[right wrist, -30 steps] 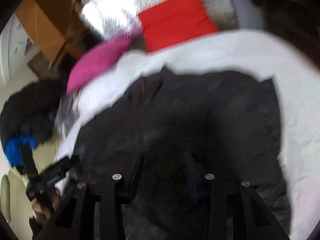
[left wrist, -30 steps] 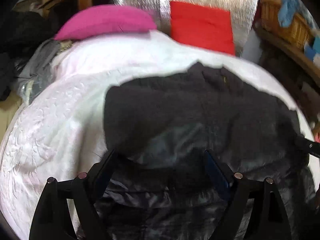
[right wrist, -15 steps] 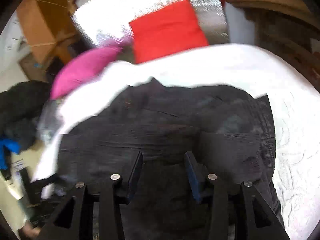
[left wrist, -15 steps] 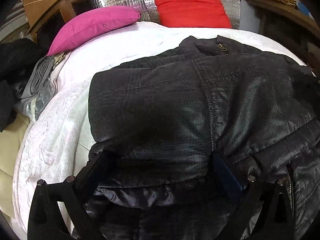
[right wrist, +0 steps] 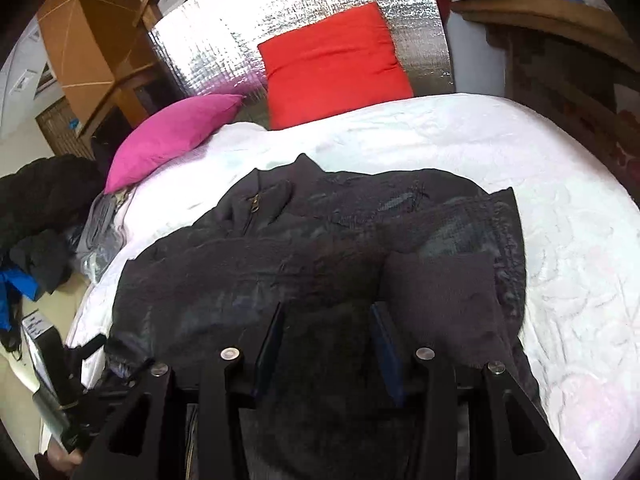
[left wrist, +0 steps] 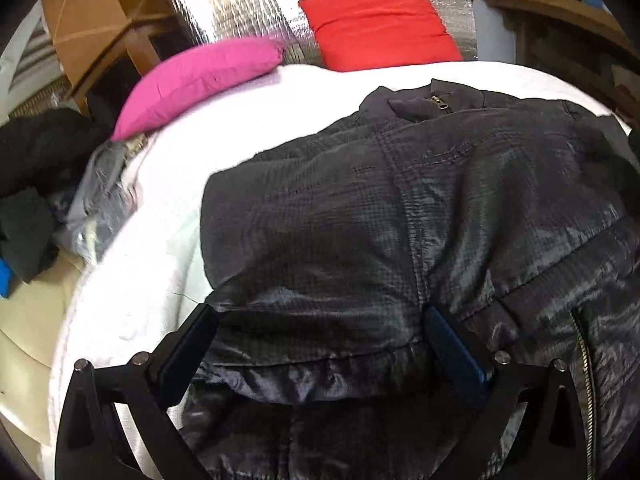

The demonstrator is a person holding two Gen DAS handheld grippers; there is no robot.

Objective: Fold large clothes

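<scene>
We inspect a white bed (right wrist: 460, 140) with pink and red pillows behind. A dark jacket (left wrist: 400, 220) lies on it, folded. Slick fabric may slide and undo the fold. The left gripper (left wrist: 320, 312) gapes wide over the near hem, gripping nothing; the right gripper (right wrist: 328, 312) stands partly open above the jacket, empty.

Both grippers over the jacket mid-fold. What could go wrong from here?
1. The left gripper stands wide open over a thick bunched fold of the jacket; closing there may catch several layers, not one edge.
2. The fabric looks shiny and slick, so the fold may slide open once let go.
3. The right gripper is open over rumpled cloth near the zipper; its metal could snag a finger.
</scene>
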